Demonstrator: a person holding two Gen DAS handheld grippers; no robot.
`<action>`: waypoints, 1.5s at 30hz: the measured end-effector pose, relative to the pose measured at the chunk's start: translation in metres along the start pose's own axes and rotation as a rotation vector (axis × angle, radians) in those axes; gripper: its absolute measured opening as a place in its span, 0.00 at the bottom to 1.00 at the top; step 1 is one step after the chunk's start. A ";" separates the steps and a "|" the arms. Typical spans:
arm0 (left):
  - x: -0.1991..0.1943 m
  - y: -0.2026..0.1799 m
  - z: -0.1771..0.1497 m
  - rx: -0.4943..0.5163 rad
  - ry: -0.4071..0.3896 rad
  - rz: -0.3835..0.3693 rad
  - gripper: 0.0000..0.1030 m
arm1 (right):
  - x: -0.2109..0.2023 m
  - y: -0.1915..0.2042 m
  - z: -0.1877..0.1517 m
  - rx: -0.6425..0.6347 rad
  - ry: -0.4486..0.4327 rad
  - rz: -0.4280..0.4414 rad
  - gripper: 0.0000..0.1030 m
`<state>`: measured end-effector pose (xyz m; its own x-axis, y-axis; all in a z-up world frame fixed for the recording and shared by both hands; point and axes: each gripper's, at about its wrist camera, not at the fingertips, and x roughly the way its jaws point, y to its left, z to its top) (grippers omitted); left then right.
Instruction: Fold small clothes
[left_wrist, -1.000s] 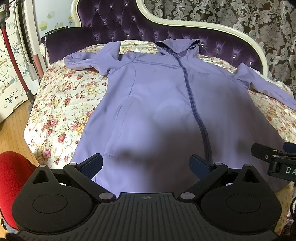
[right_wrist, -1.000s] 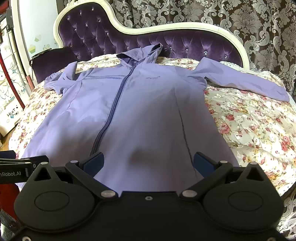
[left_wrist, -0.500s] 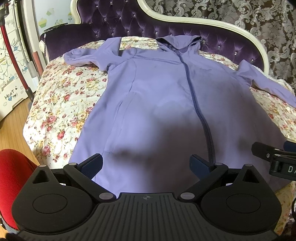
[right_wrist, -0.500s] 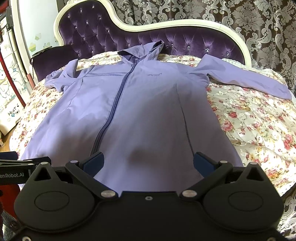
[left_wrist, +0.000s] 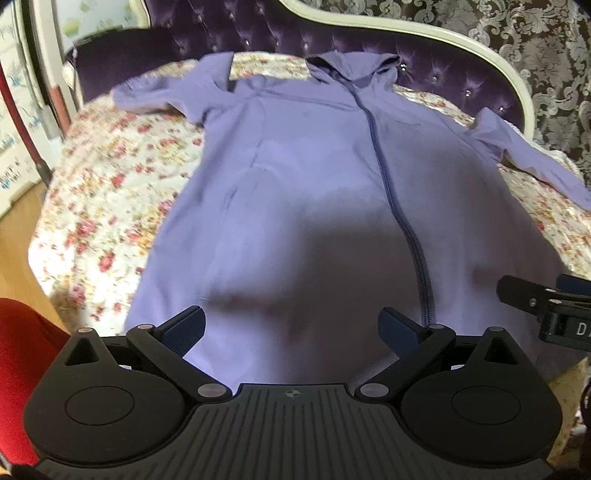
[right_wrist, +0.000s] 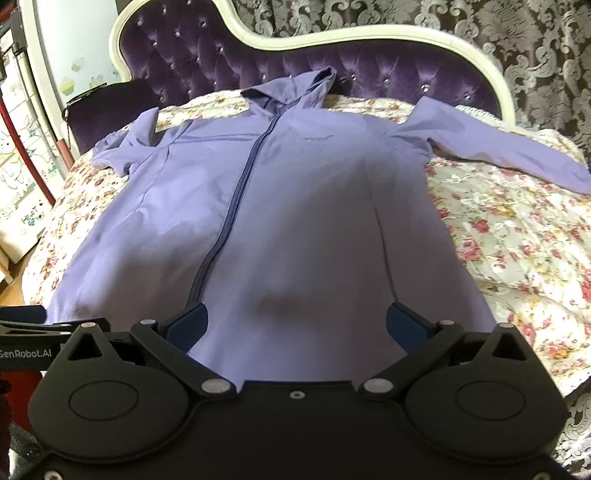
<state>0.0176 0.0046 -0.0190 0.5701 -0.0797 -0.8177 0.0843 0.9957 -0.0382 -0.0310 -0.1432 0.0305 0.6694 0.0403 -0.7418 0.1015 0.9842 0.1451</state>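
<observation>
A lilac zip-up hooded jacket (left_wrist: 314, 192) (right_wrist: 303, 206) lies flat and face up on the bed, hood toward the headboard, both sleeves spread out sideways. My left gripper (left_wrist: 291, 326) hovers open over the jacket's lower left half, near the hem, nothing between its fingers. My right gripper (right_wrist: 295, 325) is open above the lower right half, just right of the dark zip (right_wrist: 229, 229). In the left wrist view the right gripper's side (left_wrist: 546, 310) shows at the right edge. The hem itself is hidden behind both gripper bodies.
The jacket rests on a floral bedspread (left_wrist: 110, 206) (right_wrist: 517, 236). Behind it rises a purple tufted headboard (right_wrist: 369, 70) with a cream frame. A wooden floor (left_wrist: 18, 236) and white furniture (right_wrist: 18, 166) lie to the left. Something red (left_wrist: 22, 332) sits by my left gripper.
Both grippers have tilted and crept forward over the jacket; the garment sits slightly lower and larger in view. The jacket itself has not moved. Both stay open.
</observation>
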 end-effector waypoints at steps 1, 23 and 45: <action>0.002 0.002 0.001 -0.002 0.007 -0.008 0.98 | 0.002 0.000 0.002 0.000 0.007 0.005 0.99; 0.037 0.107 0.131 -0.047 -0.225 -0.274 0.98 | 0.067 0.008 0.101 0.098 -0.012 0.277 1.00; 0.161 0.246 0.263 -0.010 -0.261 0.050 0.99 | 0.166 0.052 0.132 0.146 -0.164 0.218 1.00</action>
<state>0.3450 0.2246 -0.0086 0.7651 -0.0388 -0.6428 0.0438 0.9990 -0.0081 0.1828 -0.1085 0.0017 0.7954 0.2081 -0.5692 0.0391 0.9197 0.3908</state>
